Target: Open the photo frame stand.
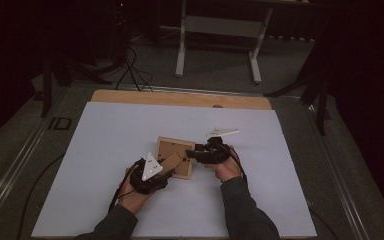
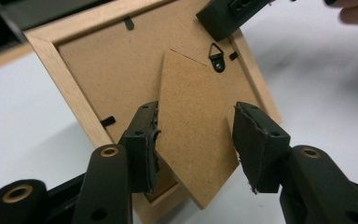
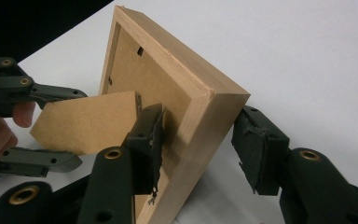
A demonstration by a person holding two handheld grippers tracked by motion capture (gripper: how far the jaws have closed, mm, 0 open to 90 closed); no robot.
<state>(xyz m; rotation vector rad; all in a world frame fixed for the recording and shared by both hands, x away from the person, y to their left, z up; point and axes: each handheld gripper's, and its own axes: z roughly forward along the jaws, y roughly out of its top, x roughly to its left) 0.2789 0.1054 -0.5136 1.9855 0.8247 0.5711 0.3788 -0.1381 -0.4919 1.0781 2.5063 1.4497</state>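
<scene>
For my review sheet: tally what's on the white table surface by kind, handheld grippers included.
Wooden picture frame, back side up, with its fibreboard stand: 1
Handheld grippers, left gripper and right gripper: 2
Total: 3

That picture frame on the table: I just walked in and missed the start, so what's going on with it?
A person is working on the back of a wooden picture frame lying face down on the white table, with a tool in each hand. The left tool straddles the frame's cardboard easel stand, which is swung up off the backing. The right tool sits astride the frame's corner, steadying it. Neither tool looks clamped tight.
</scene>
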